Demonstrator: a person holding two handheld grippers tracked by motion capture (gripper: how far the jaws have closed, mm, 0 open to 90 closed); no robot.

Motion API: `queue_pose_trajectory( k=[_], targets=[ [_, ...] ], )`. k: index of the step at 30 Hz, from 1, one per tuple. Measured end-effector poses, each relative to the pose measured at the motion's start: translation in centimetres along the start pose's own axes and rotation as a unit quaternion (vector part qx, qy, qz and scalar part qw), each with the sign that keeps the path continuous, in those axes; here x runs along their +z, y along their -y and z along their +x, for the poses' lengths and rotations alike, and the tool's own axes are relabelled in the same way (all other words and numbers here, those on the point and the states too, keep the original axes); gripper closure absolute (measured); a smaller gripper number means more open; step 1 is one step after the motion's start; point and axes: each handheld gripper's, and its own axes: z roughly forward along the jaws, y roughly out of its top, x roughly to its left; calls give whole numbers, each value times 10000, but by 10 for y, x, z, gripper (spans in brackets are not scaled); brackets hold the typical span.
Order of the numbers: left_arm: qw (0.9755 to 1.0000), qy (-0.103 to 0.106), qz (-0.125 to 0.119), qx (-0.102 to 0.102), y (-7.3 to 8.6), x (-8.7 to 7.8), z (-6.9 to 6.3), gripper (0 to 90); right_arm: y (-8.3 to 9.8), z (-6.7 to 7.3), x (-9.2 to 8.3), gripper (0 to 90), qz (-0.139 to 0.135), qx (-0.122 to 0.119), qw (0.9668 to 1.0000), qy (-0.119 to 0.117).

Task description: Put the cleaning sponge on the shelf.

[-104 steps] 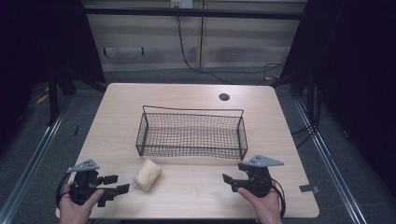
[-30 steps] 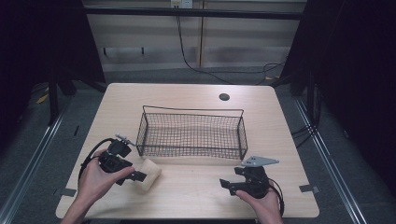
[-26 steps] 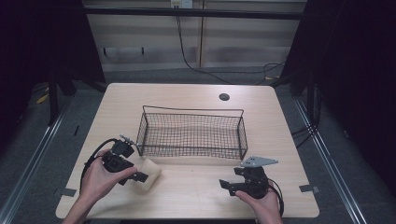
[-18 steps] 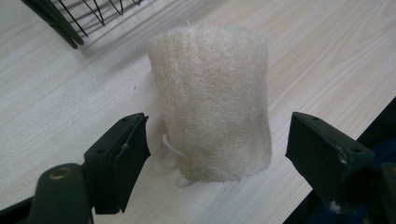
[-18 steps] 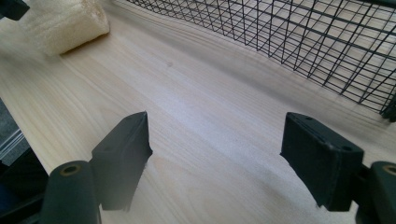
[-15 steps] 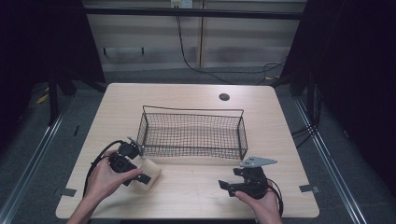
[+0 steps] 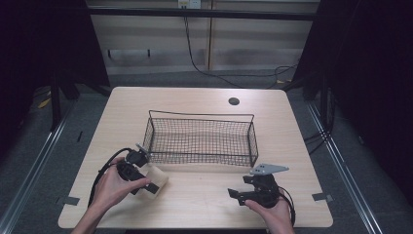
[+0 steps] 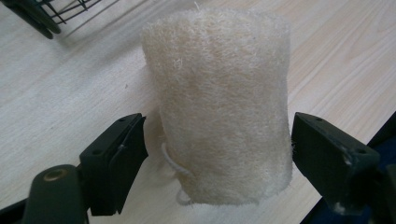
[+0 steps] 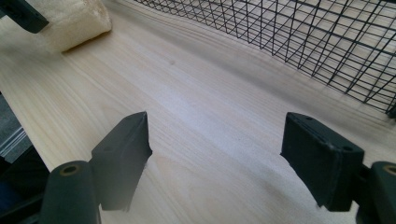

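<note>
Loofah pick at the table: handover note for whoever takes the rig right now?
Left gripper: open, jaws on either side of the cream fibrous loofah roll, not yet closed on it; one jaw seems to brush the fibres.
Right gripper: open, holds nothing, low over the pale wooden table near its front edge.
Loofah roll lies on the table just in front of the black wire basket, outside it. Nothing shows in the basket.
Done: left gripper lined up around the roll.
Left, most likely: close on the roll, lift it, and probably place it in the basket.
</note>
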Motion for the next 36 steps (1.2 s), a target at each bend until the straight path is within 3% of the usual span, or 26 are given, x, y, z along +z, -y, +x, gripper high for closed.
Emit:
queue_pose_trajectory(
  k=[12,16,24,36],
  targets=[
    [9998,50,166,1,-2,9,-2,225,0,0,0,232,12,7,10000,-5],
    [9997,115,204,46,-2,11,-4,293,0,0,-1,232,19,17,10000,-9],
    [9998,63,181,48,-2,11,-4,301,0,0,0,232,26,19,10000,-8],
    [9996,227,162,13,-2,5,-5,303,0,0,0,232,63,47,10000,-33]
  ],
)
